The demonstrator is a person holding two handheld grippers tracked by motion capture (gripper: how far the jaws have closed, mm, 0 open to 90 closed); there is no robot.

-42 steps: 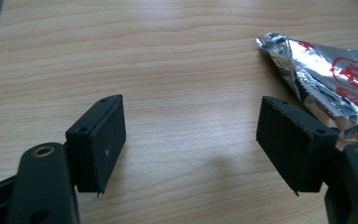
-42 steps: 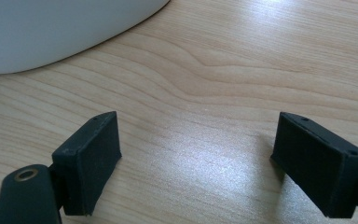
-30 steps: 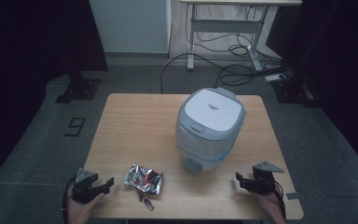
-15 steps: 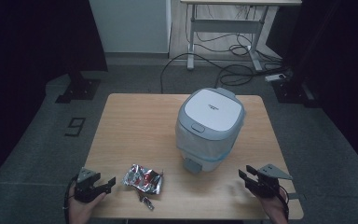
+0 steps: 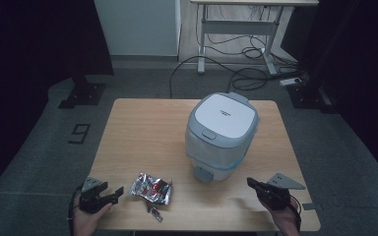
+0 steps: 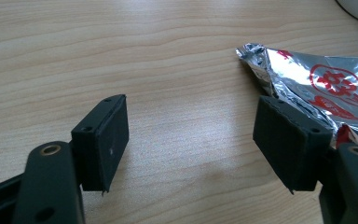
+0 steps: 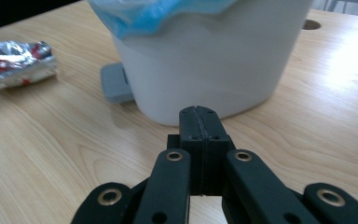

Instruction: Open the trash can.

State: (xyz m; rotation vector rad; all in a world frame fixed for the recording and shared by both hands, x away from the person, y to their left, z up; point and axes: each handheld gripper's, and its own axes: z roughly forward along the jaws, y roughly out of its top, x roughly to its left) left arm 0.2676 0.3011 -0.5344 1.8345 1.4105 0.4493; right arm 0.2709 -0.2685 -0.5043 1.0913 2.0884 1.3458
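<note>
Small white bin [image 5: 221, 135] w/ blue liner & grey foot pedal [image 5: 203, 174] stands on the wooden counter [image 5: 142, 132], lid down. Crumpled foil wrapper [image 5: 150, 188] lies flat on the counter, near the bin's pedal side, off to the left & well apart from it. Left tool [image 5: 112, 192] sits just beside the wrapper's far edge, jaws spread, nothing between them. Right tool [image 5: 252, 183] hangs near the bin's base, opp. side from the wrapper; its jaws have just been closing & are pressed together, empty.
</note>
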